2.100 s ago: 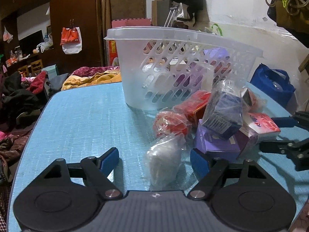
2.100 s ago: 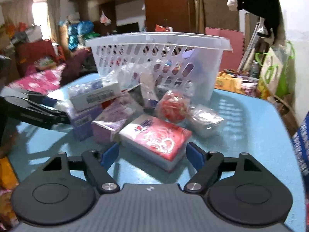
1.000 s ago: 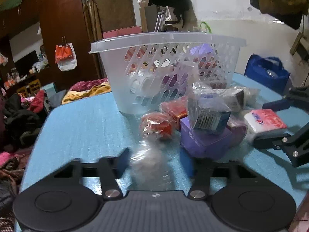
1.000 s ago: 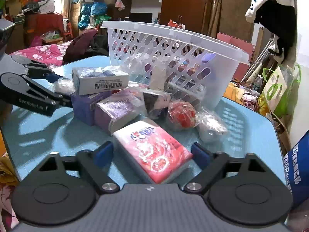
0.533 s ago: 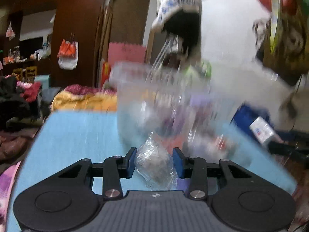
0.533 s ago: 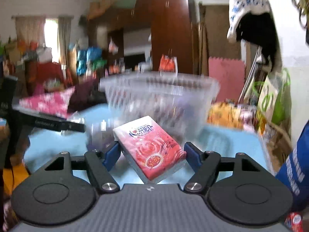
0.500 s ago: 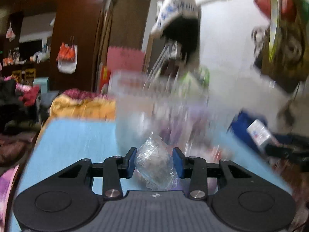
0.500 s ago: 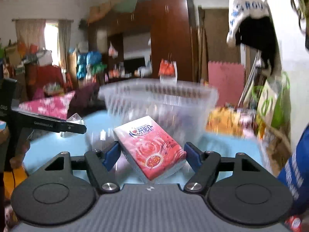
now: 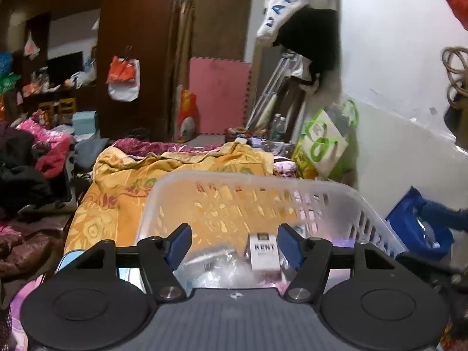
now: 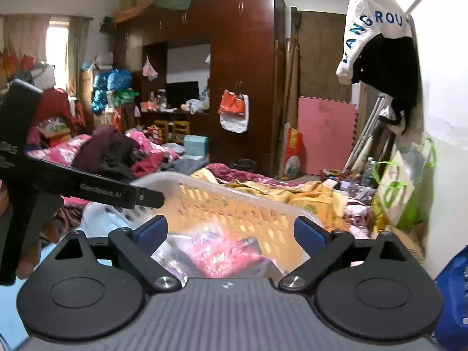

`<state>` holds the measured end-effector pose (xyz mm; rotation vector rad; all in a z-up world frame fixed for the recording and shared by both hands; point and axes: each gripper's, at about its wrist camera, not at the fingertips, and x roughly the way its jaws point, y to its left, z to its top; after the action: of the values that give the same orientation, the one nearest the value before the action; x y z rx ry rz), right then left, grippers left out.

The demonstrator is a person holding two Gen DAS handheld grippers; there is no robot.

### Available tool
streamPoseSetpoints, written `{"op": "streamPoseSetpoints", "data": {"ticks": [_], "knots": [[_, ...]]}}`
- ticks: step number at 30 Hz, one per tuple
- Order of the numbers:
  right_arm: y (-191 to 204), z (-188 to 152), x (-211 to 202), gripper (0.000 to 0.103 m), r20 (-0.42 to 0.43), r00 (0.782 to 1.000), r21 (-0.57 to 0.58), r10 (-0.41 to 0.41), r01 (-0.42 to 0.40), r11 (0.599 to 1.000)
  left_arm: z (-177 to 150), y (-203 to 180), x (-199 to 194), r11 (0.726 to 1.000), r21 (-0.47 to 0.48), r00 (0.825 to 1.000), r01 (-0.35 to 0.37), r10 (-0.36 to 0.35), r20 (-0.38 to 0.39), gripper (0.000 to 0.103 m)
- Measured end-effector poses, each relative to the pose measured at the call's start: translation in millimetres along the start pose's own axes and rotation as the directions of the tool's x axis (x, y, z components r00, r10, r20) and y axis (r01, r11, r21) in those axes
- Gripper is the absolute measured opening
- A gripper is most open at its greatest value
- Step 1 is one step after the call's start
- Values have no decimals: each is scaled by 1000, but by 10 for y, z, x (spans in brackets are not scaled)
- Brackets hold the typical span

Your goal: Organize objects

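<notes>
Left view only: white "KENT" carton (image 9: 262,252) inside translucent slotted plastic basket (image 9: 295,179).
Right view only: red tissue pack (image 10: 225,254) in basket.
Left tool (image 9: 234,244): opening, empty.
Right tool (image 10: 231,232): opening, empty.
Behind: yellow blanket (image 9: 131,172).

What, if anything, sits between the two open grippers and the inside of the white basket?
Nothing visible does. Both the left gripper and right gripper are opening over the basket, jaws empty, with only its contents below, such as the Kent pack and red packet.
</notes>
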<state>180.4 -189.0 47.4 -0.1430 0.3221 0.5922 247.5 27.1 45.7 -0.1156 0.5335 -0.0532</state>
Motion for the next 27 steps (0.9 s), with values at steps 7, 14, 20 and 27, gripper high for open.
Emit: {"op": "streamPoseSetpoints", "data": {"ticks": [7, 14, 20, 27], "knots": [[-120, -704, -598, 103, 28, 997, 94, 70, -72, 993, -767, 133, -860, 993, 12, 980, 118, -119, 159, 87], [-264, -1236, -312, 86, -145, 989, 103, 14, 1, 995, -1405, 92, -918, 992, 20, 980, 121, -122, 159, 87], [-226, -1247, -12, 71, -220, 975, 57, 17, -4, 998, -1445, -11, -672, 993, 45, 989, 109, -113, 97, 87], [-287, -1373, -18, 41, -240, 970, 106, 39, -13, 994, -1565, -78, -556, 994, 76, 995, 76, -80, 59, 80]]}}
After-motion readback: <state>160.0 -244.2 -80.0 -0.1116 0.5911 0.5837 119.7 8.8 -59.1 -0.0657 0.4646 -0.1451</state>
